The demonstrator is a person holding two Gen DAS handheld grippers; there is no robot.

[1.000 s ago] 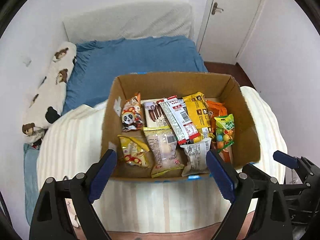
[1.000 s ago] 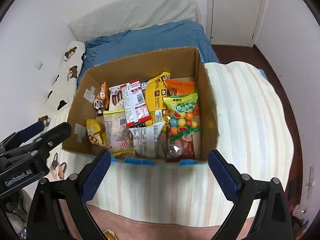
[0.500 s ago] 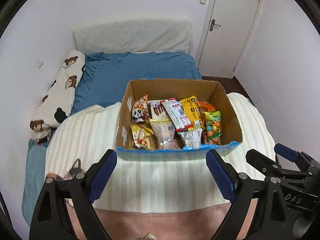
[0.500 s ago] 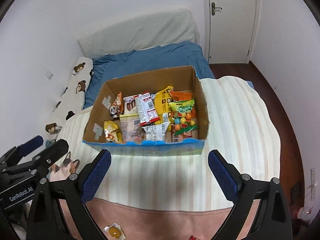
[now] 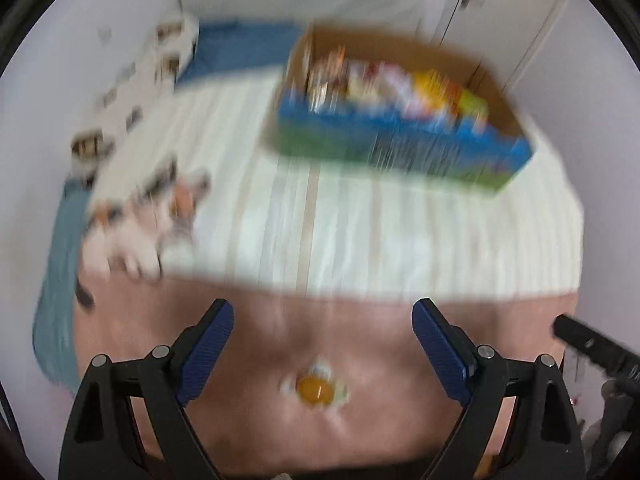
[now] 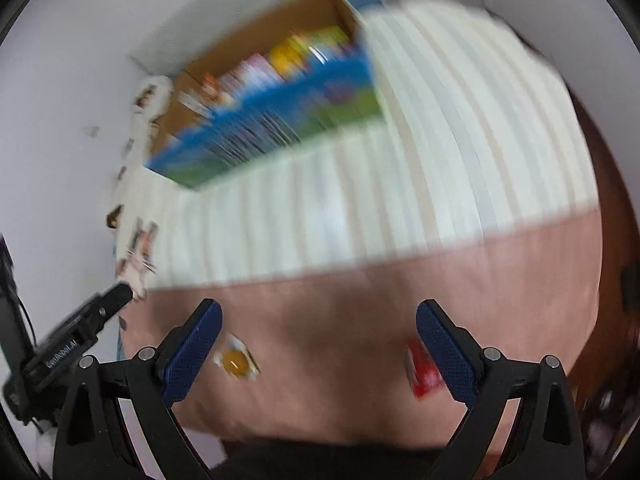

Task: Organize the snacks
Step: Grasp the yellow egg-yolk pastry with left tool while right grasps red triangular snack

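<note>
Pink fabric is filling the near part of both wrist views, and it is carrying two loose snacks. Both frames are motion-blurred, so fine detail is not readable.

Your left gripper (image 5: 322, 322) is hovering with its blue-padded fingers (image 5: 208, 342) spread wide apart, gripping nothing. A small clear-wrapped snack with an orange-yellow centre (image 5: 315, 387) is lying on the pink bed cover (image 5: 360, 336), between the two fingers and slightly nearer the camera than their tips, not touching either.

Your right gripper (image 6: 318, 322) is also standing wide apart and empty. The same yellow-centred snack (image 6: 235, 359) is sitting just beside the tip of its left finger in that view. A small red packet (image 6: 422, 372) is lying just beside the opposite finger, partly hidden behind it; contact cannot be told.

The open cardboard box with a blue and green printed outer wall (image 5: 400, 148) is sitting well beyond both grippers on the cream striped blanket (image 5: 380, 232). It is holding a mix of colourful snack packets (image 5: 400, 84), too smeared to tell apart. In the right wrist view the box (image 6: 272, 120) is showing at upper left, tilted in frame.

A patchy white, orange and dark soft shape (image 5: 152, 216) is lying at the blanket's left edge; too blurred to identify.
</note>
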